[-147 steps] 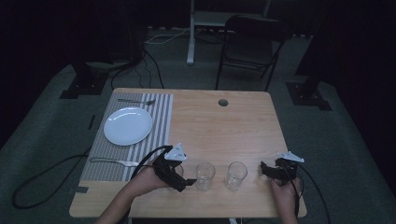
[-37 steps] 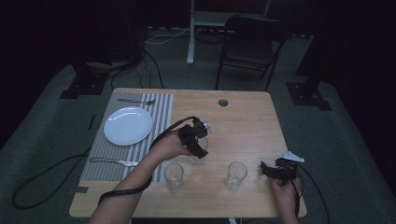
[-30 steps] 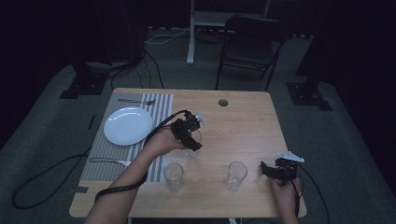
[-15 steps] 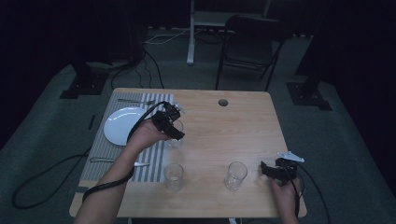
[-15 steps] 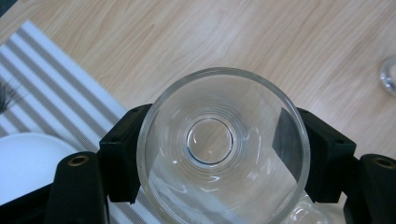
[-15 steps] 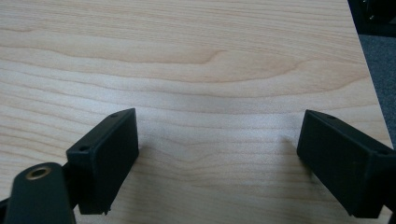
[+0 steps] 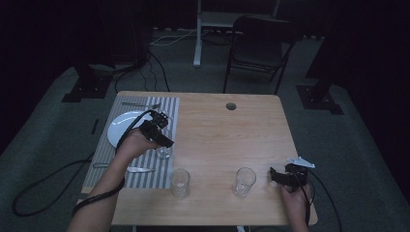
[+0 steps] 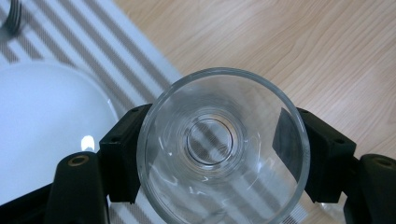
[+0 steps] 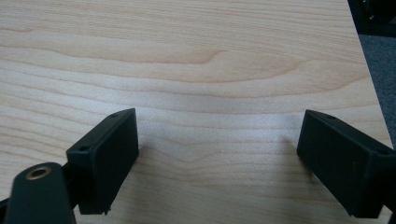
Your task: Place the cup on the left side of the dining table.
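Observation:
A clear glass point(image 8: 223, 149) sits between the jaws of my left gripper point(image 8: 223, 156), which is shut on it. I look straight down into its mouth and see mat stripes through its base. From the high view, this glass point(image 7: 164, 151) and my left gripper point(image 7: 162, 138) are over the right edge of the striped placemat point(image 7: 150, 169), just right of the white plate point(image 7: 121, 126). Whether the glass touches the mat I cannot tell. My right gripper point(image 7: 279, 175) rests at the table's front right, open over bare wood point(image 9: 217, 158), with nothing between its jaws.
Two more empty glasses point(image 7: 180, 182) point(image 7: 243, 181) stand near the front edge. A fork point(image 7: 140, 104) lies at the mat's far end and cutlery point(image 7: 140, 169) at its near end. A cable hole point(image 7: 231, 106) sits far centre, with a chair point(image 7: 256, 43) beyond.
My left gripper has picked up one of the front glasses and carried it left and away, from the table's middle to the placemat beside the plate. The right gripper has not moved.

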### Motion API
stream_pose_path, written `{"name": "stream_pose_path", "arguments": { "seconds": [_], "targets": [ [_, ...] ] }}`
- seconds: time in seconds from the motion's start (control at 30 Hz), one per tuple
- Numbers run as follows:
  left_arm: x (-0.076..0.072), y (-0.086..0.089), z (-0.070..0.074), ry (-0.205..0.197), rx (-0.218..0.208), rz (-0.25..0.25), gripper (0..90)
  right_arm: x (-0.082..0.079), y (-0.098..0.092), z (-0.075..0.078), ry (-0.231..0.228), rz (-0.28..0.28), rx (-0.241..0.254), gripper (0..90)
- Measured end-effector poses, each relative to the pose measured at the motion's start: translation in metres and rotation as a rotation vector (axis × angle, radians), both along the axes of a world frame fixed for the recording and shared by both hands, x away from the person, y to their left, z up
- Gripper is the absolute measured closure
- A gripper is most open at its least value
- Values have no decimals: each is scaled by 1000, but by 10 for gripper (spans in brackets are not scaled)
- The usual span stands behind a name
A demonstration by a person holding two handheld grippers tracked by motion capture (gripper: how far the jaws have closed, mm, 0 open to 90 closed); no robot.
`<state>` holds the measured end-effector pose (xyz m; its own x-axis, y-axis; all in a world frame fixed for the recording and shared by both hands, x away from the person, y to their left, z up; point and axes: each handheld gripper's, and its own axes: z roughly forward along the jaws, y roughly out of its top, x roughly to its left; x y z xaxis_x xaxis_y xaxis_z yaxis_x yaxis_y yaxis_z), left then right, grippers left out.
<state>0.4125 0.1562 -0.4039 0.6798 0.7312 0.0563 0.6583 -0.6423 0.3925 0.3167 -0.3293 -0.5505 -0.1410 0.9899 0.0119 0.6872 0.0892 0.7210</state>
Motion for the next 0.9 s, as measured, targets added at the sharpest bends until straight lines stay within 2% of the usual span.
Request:
{"name": "stream_pose_path", "arguments": {
  "seconds": [0.2,0.33,0.47,0.73,0.87,0.9],
  "targets": [
    [1,22,-9,9,20,53,291,0,0,0,0,0,0,123],
    [2,34,-15,32,23,81,291,0,0,0,0,0,0,123],
    [3,42,-20,38,36,91,291,0,0,0,0,0,0,123],
    [4,52,-29,54,31,107,291,0,0,0,0,0,0,123],
    [1,56,-30,39,3,100,290,0,0,0,0,0,0,123],
    [1,58,-31,36,-9,112,290,0,0,0,0,0,0,123]
  ]
}}
